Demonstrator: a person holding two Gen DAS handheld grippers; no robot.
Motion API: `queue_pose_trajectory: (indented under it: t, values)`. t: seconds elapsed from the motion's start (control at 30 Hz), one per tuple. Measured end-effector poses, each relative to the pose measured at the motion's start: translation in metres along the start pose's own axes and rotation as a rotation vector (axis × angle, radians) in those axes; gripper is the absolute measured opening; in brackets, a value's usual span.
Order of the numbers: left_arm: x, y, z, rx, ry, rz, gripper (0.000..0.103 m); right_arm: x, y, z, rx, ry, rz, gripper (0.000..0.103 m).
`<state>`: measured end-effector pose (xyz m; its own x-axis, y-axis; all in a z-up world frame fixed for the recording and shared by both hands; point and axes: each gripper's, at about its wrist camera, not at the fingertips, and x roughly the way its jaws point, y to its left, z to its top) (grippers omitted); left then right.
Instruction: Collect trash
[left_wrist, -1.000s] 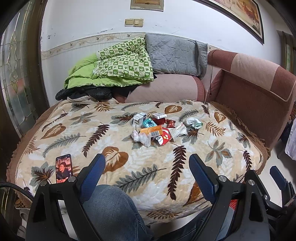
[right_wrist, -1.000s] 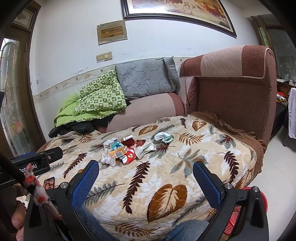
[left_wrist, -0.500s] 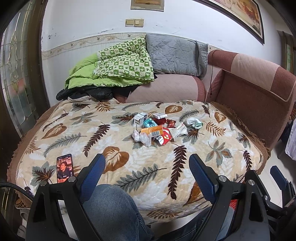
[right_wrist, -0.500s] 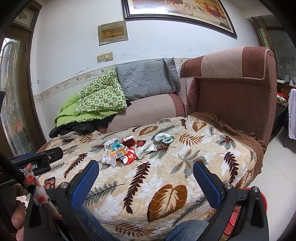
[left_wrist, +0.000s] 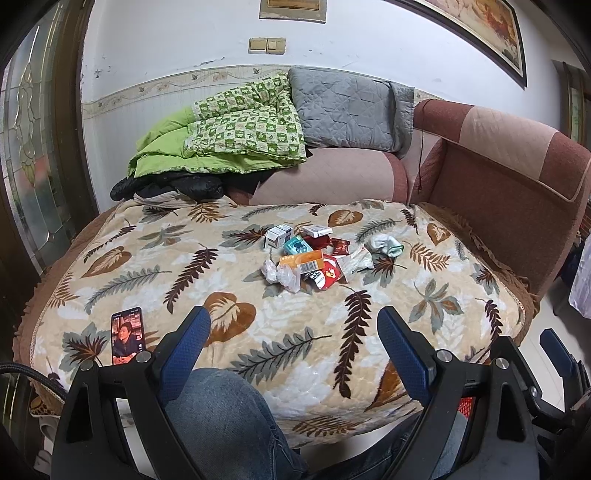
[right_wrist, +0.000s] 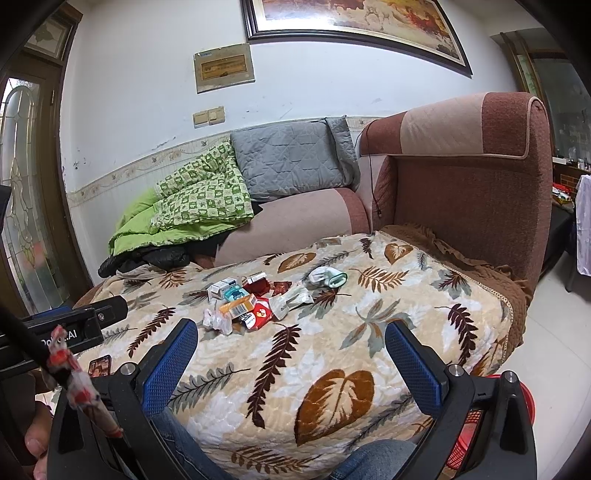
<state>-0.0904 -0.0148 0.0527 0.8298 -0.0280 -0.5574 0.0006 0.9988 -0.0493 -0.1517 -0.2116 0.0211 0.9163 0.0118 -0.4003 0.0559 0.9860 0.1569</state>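
Observation:
A heap of trash (left_wrist: 312, 258) lies mid-blanket: small cartons, an orange box (left_wrist: 301, 261), red wrappers, crumpled white plastic (left_wrist: 282, 275) and a pale crumpled wad (left_wrist: 384, 245) to its right. The same trash pile (right_wrist: 255, 302) shows in the right wrist view, with the wad (right_wrist: 327, 277) apart from it. My left gripper (left_wrist: 293, 332) hangs open over the blanket's near edge, well short of the pile. Also open and empty, my right gripper (right_wrist: 291, 350) sits nearer the sofa's right side. A red basket (right_wrist: 491, 424) peeks out low on the floor at the right.
A leaf-print blanket (left_wrist: 184, 266) covers the sofa seat. A phone (left_wrist: 127, 334) lies at its near left. Green quilts (left_wrist: 236, 133) and a grey cushion (left_wrist: 347, 110) are piled at the back. A brown armrest (right_wrist: 469, 177) rises at the right. The person's jeans-clad knee (left_wrist: 221, 413) is below.
Both views have shifted very slightly; the grippers stay open and nothing on the blanket has moved.

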Motion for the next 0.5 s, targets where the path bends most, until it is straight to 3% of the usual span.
queue_pose_trajectory:
  t: [0.5]
  values:
    - [-0.0085, -0.0008, 0.0049, 0.008, -0.009, -0.027, 0.091, -0.0005, -0.0005, 0.0010, 0.000, -0.003, 0.002, 0.103]
